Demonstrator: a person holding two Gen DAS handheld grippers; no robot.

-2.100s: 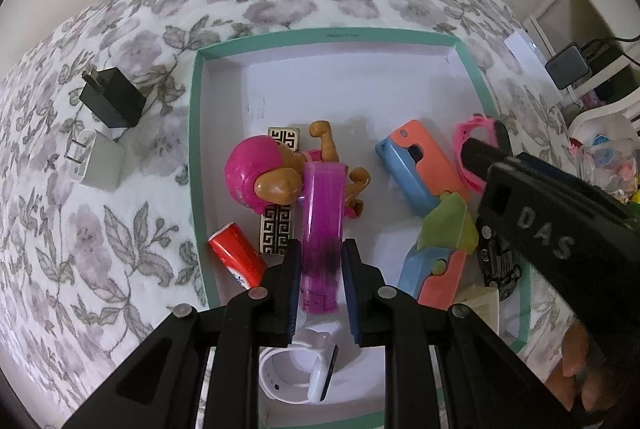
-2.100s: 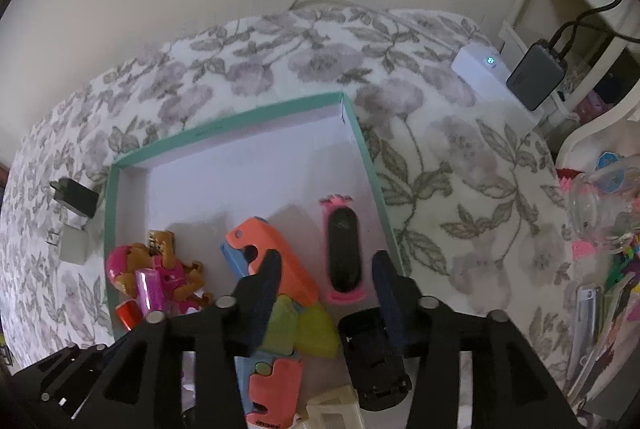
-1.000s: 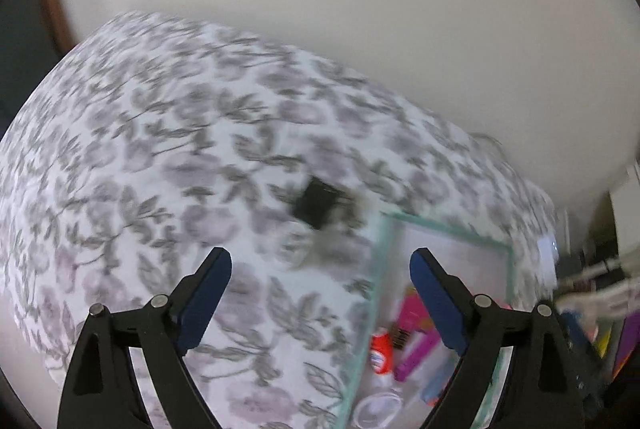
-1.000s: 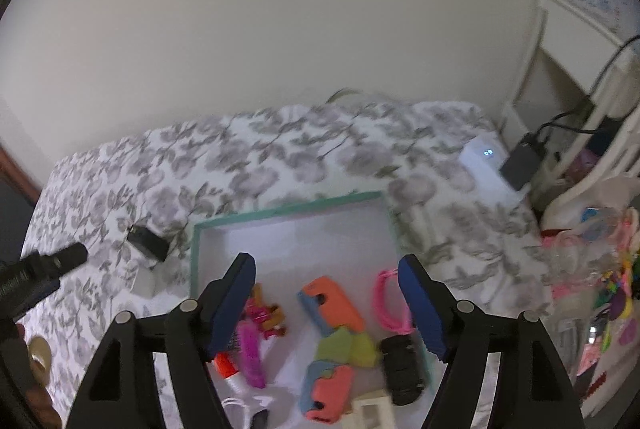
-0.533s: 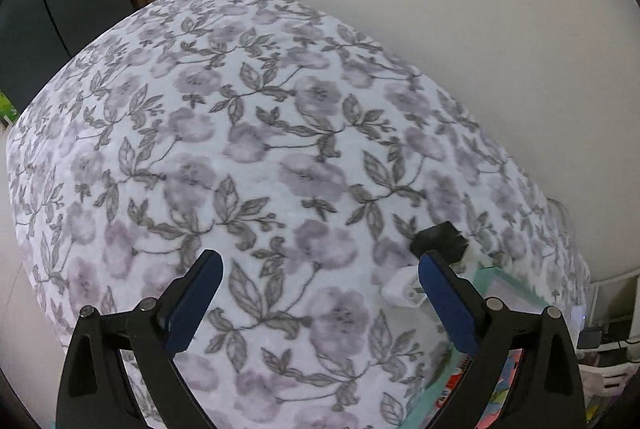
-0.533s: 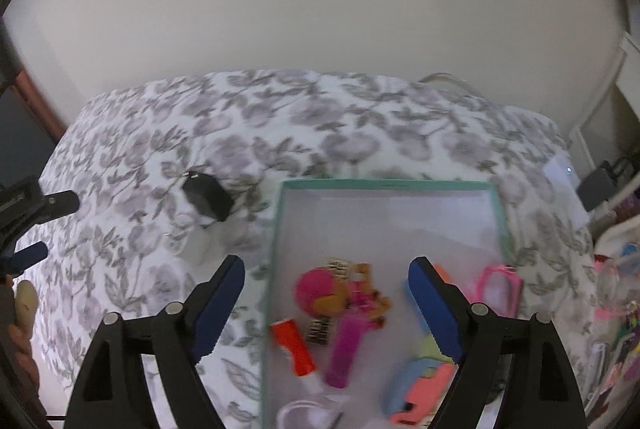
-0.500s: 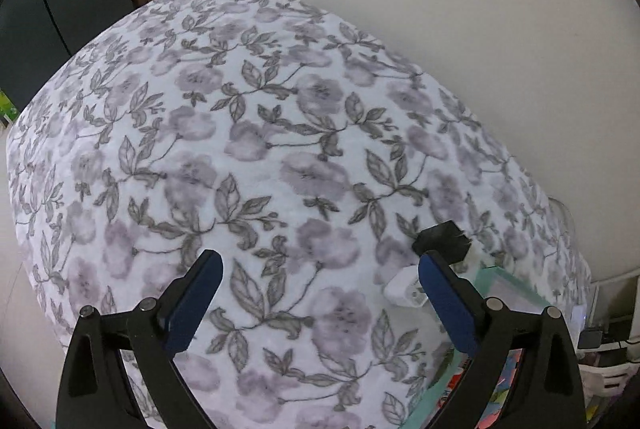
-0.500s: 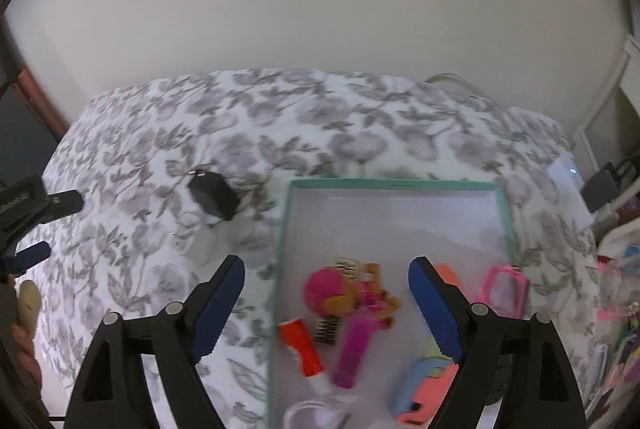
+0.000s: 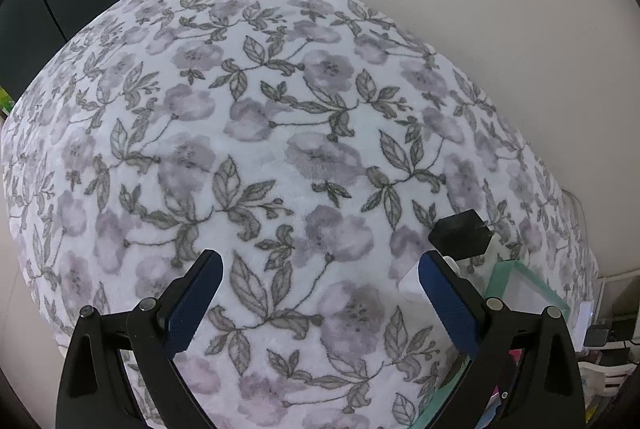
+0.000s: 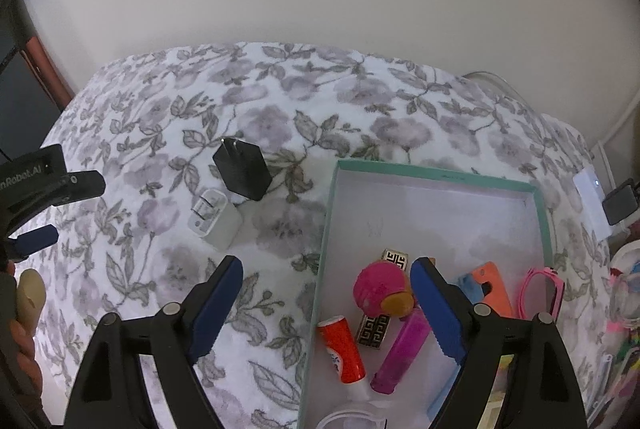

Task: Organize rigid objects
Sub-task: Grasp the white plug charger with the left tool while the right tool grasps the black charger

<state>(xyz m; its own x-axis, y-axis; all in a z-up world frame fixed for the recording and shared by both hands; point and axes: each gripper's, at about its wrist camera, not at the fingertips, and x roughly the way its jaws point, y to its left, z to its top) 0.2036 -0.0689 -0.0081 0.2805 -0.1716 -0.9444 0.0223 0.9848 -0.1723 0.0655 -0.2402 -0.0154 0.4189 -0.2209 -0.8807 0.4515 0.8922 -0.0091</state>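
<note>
Both tools hang empty above a bed covered in a grey floral blanket (image 9: 280, 133). The left hand-held gripper (image 9: 316, 303) has its blue pads spread wide with only blanket between them. The right hand-held gripper (image 10: 326, 303) also stands wide apart, holding nothing, straddling the left wall of the teal-rimmed box (image 10: 436, 175).

That box sits toward the right side of the bed and already holds most of the rigid things, presumably because it is the collecting place: a pink-headed toy figure (image 10: 380, 289), a red tube (image 10: 342, 347), a purple tube (image 10: 402, 349), a gold-patterned block (image 10: 374, 327), an orange-and-blue toy (image 10: 486, 287) and pink sunglasses (image 10: 542, 291). They lie crowded in the box's near half, leaving the far half bare.

Two items remain outside it, on the blanket just beside the box's left wall: a black charger (image 10: 242, 169) with its prongs up, and a white charger (image 10: 214, 219) lying touching or nearly touching it (the gap is too small to judge). In the left view the black charger (image 9: 460, 233) shows just past the right-hand pad, the white one mostly hidden behind it.

Wide jaws pointing steeply down suggest a reach for these chargers comes next; soft bedding may let them tip when pinched.
</note>
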